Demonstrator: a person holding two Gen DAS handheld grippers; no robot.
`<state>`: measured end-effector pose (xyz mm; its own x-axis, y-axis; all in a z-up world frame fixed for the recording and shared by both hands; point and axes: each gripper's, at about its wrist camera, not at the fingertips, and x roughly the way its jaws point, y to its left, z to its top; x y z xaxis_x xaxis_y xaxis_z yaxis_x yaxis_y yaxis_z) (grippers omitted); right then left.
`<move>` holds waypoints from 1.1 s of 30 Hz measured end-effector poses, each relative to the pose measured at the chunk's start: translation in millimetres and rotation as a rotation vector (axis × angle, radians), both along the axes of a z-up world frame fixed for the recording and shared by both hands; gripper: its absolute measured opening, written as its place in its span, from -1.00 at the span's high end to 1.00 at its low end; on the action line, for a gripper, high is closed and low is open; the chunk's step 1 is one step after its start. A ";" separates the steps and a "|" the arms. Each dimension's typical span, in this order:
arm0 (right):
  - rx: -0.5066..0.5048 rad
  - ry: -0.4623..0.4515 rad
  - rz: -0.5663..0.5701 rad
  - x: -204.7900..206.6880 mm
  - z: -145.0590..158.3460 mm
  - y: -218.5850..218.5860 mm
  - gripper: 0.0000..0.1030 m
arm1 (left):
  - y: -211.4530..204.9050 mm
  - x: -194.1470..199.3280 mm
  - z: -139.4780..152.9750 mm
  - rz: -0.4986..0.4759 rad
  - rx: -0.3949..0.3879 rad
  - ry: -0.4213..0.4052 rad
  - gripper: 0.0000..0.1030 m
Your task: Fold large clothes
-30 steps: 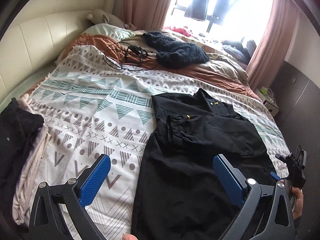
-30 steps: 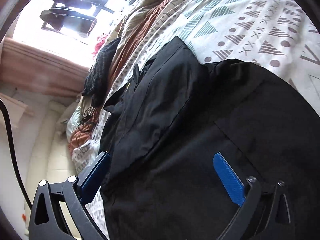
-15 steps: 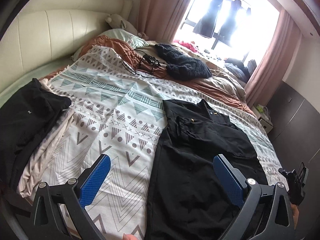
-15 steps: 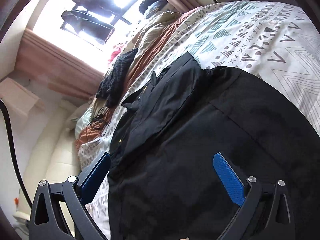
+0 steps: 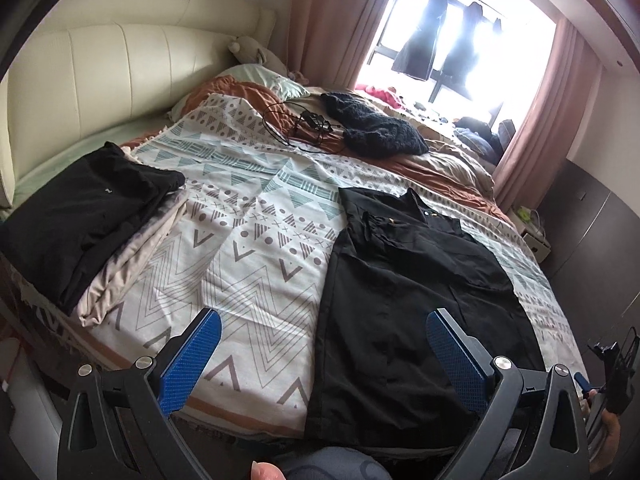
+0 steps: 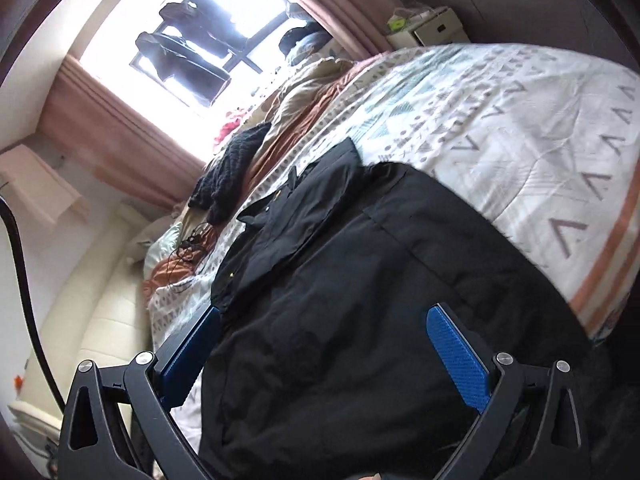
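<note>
- Left wrist view: the left tongs (image 5: 320, 354) are hovering wide and empty over the bed's (image 5: 248, 264) near edge. A black garment (image 5: 404, 288) is lying lengthwise on the patterned cover, sides apparently turned in, cross-folds seemingly remaining. A folded stack (image 5: 84, 216) is sitting well apart at the left.
- Right wrist view: the right tongs (image 6: 320, 350) are gaping wide, gripping nothing, above the black garment's (image 6: 360, 280) lower part.

A cream padded headboard (image 5: 120, 64) rises far ahead-left of the claw. Straight ahead, a bright window (image 5: 460, 40) glares between dusty-pink curtains (image 5: 532, 128). Dark cabinet fronts (image 5: 592, 232) line the right wall, a small white bedside box (image 5: 534, 236) beside them.
</note>
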<state>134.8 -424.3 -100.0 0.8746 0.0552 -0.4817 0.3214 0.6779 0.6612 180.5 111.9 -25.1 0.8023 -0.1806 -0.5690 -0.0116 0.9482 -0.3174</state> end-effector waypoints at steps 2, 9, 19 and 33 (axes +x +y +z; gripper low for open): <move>-0.030 -0.004 0.007 -12.7 6.7 0.0 -1.00 | -3.3 -10.7 -2.7 -0.008 0.008 -0.002 -0.99; -0.187 0.040 0.056 -39.7 21.7 8.8 -1.00 | -10.8 -45.3 -17.6 -0.005 0.030 -0.026 -0.99; -0.256 0.125 0.099 -71.7 -6.8 6.7 -1.00 | 5.8 -64.0 -66.9 0.013 -0.061 0.044 -0.99; -0.159 0.206 0.054 -97.2 -69.6 -38.3 -0.24 | -4.0 -44.5 -122.8 -0.087 -0.178 0.161 -0.35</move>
